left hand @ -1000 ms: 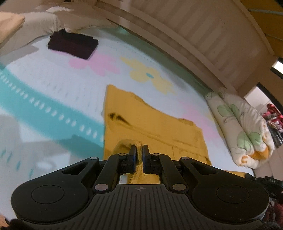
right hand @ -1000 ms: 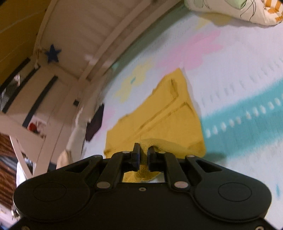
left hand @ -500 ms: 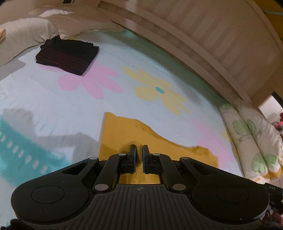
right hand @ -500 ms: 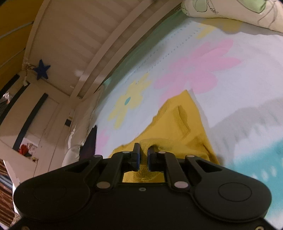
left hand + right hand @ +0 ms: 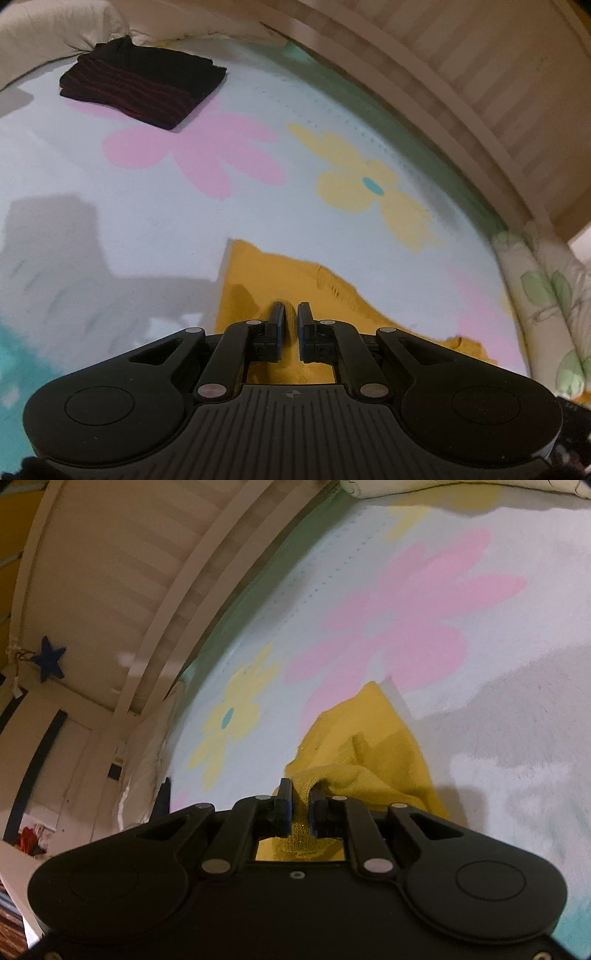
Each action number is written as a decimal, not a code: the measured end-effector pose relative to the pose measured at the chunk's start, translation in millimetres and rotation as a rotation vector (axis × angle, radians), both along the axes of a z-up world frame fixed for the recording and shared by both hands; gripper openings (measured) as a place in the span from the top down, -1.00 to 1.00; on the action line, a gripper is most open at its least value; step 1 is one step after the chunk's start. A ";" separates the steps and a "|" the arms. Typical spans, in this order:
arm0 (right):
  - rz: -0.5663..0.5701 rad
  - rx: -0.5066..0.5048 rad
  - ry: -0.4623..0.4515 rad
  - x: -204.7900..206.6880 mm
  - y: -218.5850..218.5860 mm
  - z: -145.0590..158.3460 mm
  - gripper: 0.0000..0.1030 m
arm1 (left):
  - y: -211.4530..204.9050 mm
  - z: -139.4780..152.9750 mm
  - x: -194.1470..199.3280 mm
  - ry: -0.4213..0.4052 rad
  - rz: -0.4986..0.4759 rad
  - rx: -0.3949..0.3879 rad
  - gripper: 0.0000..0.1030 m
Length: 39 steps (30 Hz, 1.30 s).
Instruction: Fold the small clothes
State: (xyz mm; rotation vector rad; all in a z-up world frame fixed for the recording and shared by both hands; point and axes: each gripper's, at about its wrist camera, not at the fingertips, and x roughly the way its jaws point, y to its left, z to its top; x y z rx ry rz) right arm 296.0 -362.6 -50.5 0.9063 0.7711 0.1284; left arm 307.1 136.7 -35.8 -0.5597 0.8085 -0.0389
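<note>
- Left wrist view: the left gripper pinches an edge of the yellow garment, its fingers nearly together with a thin layer of cloth between them.
- The garment lies low on the flowered sheet, just ahead of the fingers, one straight side and one ragged, sloping edge showing.
- A dark striped garment sits far off by the pillow, already a neat square stack; I judge that piece done.
- The sheet looks soft and flat, printed with pink and yellow flowers.
- Right wrist view: the right gripper pinches a bunched fold of the garment, knit texture plain between the fingers.
- The cloth humps up in rounded wrinkles, a small tab standing on it.
- I judge this fold mid-way: the edge is carried over but not yet laid flat or released.
</note>
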 end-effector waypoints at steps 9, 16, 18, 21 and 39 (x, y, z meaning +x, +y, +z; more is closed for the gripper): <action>0.035 -0.210 -0.115 -9.1 6.0 32.9 -0.27 | -12.4 26.8 -17.9 -0.099 -0.107 0.229 0.27; 0.360 -0.582 -0.135 -32.9 54.2 42.2 0.19 | -52.1 21.0 -65.8 -0.127 -0.359 0.392 0.27; 0.407 -0.627 -0.134 -40.3 63.2 38.3 0.19 | -58.5 14.9 -74.6 -0.122 -0.398 0.403 0.27; 0.463 -0.672 -0.132 -44.5 78.4 33.5 0.19 | -72.3 6.8 -83.5 -0.115 -0.473 0.437 0.27; 0.418 -0.765 -0.143 6.8 93.2 6.7 0.19 | -59.4 -7.7 -1.8 -0.061 -0.315 0.357 0.27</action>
